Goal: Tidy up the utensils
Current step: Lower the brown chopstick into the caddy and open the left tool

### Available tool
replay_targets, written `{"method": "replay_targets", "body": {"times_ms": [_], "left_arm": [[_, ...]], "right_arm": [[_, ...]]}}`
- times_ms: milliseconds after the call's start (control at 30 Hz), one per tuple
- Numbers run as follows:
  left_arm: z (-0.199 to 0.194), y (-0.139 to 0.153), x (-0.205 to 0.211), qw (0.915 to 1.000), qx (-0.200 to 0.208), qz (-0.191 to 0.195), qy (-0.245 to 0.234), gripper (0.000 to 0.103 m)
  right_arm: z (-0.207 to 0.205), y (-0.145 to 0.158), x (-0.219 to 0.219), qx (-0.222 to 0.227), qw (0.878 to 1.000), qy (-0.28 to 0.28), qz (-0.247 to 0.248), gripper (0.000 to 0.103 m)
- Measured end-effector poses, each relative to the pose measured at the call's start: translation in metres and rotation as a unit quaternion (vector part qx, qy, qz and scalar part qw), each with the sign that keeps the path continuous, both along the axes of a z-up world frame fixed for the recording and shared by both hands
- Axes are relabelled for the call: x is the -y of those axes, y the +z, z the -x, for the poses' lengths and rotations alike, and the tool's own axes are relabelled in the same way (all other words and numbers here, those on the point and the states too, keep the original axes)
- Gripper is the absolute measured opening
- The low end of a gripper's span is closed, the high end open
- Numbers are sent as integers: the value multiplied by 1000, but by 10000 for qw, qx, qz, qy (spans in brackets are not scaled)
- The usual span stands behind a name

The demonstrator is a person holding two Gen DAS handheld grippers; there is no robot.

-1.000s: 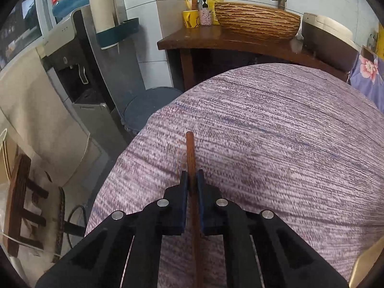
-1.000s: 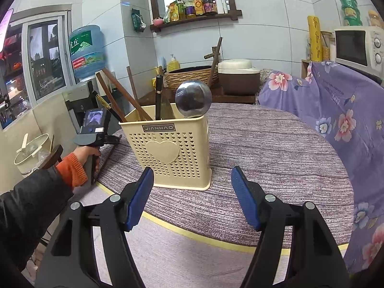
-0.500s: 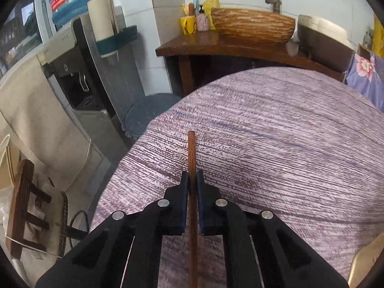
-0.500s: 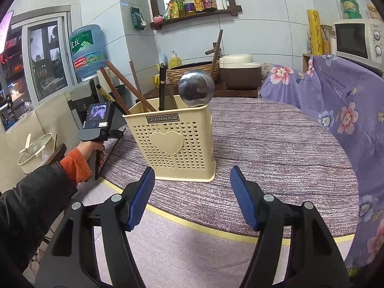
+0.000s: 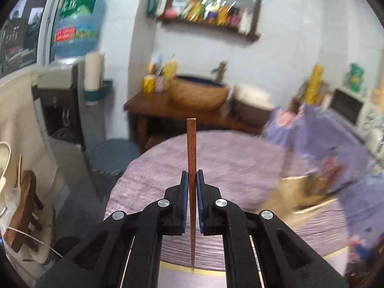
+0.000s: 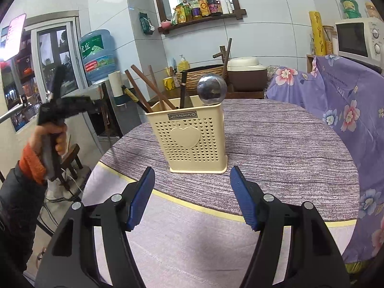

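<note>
Most of the job looks done: the cream holder point(image 6: 197, 136) on the counter point(image 6: 276, 148) already carries several chopsticks point(image 6: 153, 86) and a ladle point(image 6: 211, 88). One chopstick point(image 5: 191, 158) is left, pinched in my left tool point(image 5: 191, 187), clear of the counter, well left of the holder. My right tool point(image 6: 192, 196) hangs wide open, empty, just before the holder

Both views are taken along gripper fingers, angled downward; the round purple-clothed table point(image 5: 240, 158) point(image 6: 276, 129) and wooden wall shelf point(image 5: 211, 24) point(image 6: 199, 19) are shared.
</note>
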State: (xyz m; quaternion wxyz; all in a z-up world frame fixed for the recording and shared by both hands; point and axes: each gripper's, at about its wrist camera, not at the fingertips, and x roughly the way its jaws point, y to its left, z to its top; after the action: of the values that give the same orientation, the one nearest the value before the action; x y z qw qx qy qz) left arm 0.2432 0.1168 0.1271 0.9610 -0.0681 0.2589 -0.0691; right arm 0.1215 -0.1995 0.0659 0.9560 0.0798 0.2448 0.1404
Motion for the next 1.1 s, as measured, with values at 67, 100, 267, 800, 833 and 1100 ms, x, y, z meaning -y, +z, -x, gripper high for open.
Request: {"method": "replay_targets", "body": {"times_ms": [67, 100, 267, 800, 833, 1100], "left_arm": [[17, 19, 9, 9995, 285, -18, -119, 8], [22, 25, 13, 9991, 388, -32, -156, 8], [28, 55, 33, 9969, 727, -27, -287, 8], [19, 133, 80, 9844, 1493, 424, -822, 8], [14, 129, 86, 9851, 1445, 395, -847, 8], [-16, 79, 104, 9906, 669, 398, -1129, 8]], "right_arm": [[5, 3, 0, 46, 10000, 19, -5, 65], [8, 5, 0, 67, 10000, 32, -4, 64], [14, 9, -1, 87, 9999, 74, 37, 58], [10, -2, 8, -83, 10000, 25, -9, 56], [9, -4, 8, -100, 9999, 23, -17, 56], [5, -9, 7, -194, 9998, 14, 31, 56]]}}
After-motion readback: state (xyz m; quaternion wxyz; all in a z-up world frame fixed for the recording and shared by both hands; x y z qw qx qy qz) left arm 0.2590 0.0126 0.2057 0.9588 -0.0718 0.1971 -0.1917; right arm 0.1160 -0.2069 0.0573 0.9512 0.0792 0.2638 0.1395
